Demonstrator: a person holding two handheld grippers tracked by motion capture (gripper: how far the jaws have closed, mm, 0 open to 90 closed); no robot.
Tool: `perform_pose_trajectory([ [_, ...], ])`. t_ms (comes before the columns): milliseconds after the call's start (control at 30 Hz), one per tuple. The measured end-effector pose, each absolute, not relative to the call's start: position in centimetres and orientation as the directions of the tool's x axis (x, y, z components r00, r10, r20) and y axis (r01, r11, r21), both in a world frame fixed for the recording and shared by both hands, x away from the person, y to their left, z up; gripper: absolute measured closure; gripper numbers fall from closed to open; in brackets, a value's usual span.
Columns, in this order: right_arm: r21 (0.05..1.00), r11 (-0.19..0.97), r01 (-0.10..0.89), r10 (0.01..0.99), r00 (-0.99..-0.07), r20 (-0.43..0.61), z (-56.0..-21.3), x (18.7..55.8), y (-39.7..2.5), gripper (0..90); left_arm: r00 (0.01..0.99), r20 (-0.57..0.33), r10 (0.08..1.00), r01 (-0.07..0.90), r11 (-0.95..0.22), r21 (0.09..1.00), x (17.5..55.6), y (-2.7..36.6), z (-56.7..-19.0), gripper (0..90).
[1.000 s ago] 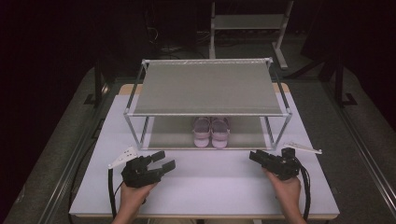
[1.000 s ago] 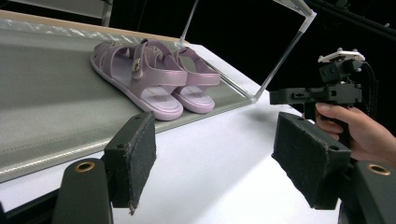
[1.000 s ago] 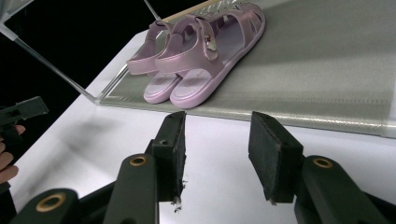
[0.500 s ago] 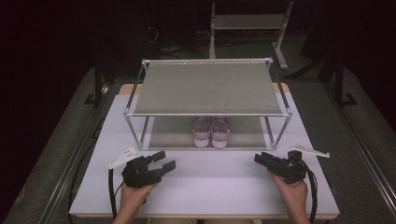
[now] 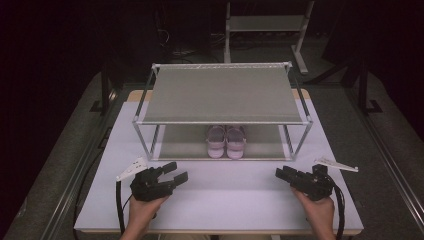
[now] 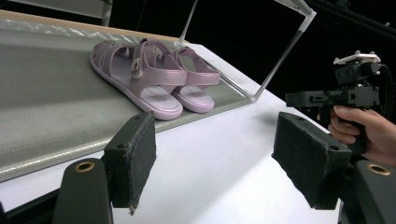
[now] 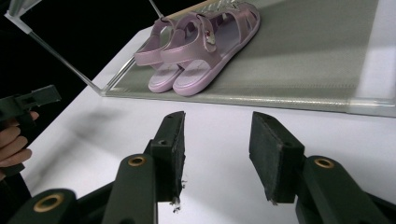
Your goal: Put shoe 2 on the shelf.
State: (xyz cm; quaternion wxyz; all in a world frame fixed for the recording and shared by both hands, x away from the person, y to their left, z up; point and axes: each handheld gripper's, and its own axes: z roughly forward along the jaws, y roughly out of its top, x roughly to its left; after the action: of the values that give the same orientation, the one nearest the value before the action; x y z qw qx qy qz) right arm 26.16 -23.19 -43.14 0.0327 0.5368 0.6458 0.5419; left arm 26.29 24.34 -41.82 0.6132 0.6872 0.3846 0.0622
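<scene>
So nothing is grabbed yet. The left gripper (image 5: 176, 172) is held wide open over the white table (image 5: 230, 195), jaws well apart with only bare tabletop between them, and the right gripper (image 5: 281, 173) is open too, a bit narrower, also with nothing held. What has changed: compared with a second ago, the right gripper has been pulled back toward the person and out a little to the right, so its grey plate (image 5: 336, 164) is now seen lying clear behind it, while the left one is parked pretty much where it was. The sandals (image 5: 226, 141) are sat side by side on the lower shelf of the rack (image 5: 222, 121), ahead of both tools and between them; from the left gripper view the sandals (image 6: 154, 77) are found ahead and up-left of the jaws, and from the right gripper view the sandals (image 7: 201, 44) are ahead and slightly left, well apart from the pads in both cases. The way it's read here: the shift is a small re-aim rather than an approach, since the gap to the sandals hasn't been closed at all. The reach under the top shelf is still to be done, and the front rail will need to be cleared on the way in.
</scene>
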Motion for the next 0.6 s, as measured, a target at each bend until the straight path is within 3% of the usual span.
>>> perform_pose_trajectory([
  [600, 0.737, -0.155, 0.658, 0.735, -0.422, 0.531, -43.0, 24.7, -24.4, 54.3, 0.699, -0.386, 0.602, 0.455, 0.043, 0.889, 26.2, 24.1, -41.9, 29.6],
])
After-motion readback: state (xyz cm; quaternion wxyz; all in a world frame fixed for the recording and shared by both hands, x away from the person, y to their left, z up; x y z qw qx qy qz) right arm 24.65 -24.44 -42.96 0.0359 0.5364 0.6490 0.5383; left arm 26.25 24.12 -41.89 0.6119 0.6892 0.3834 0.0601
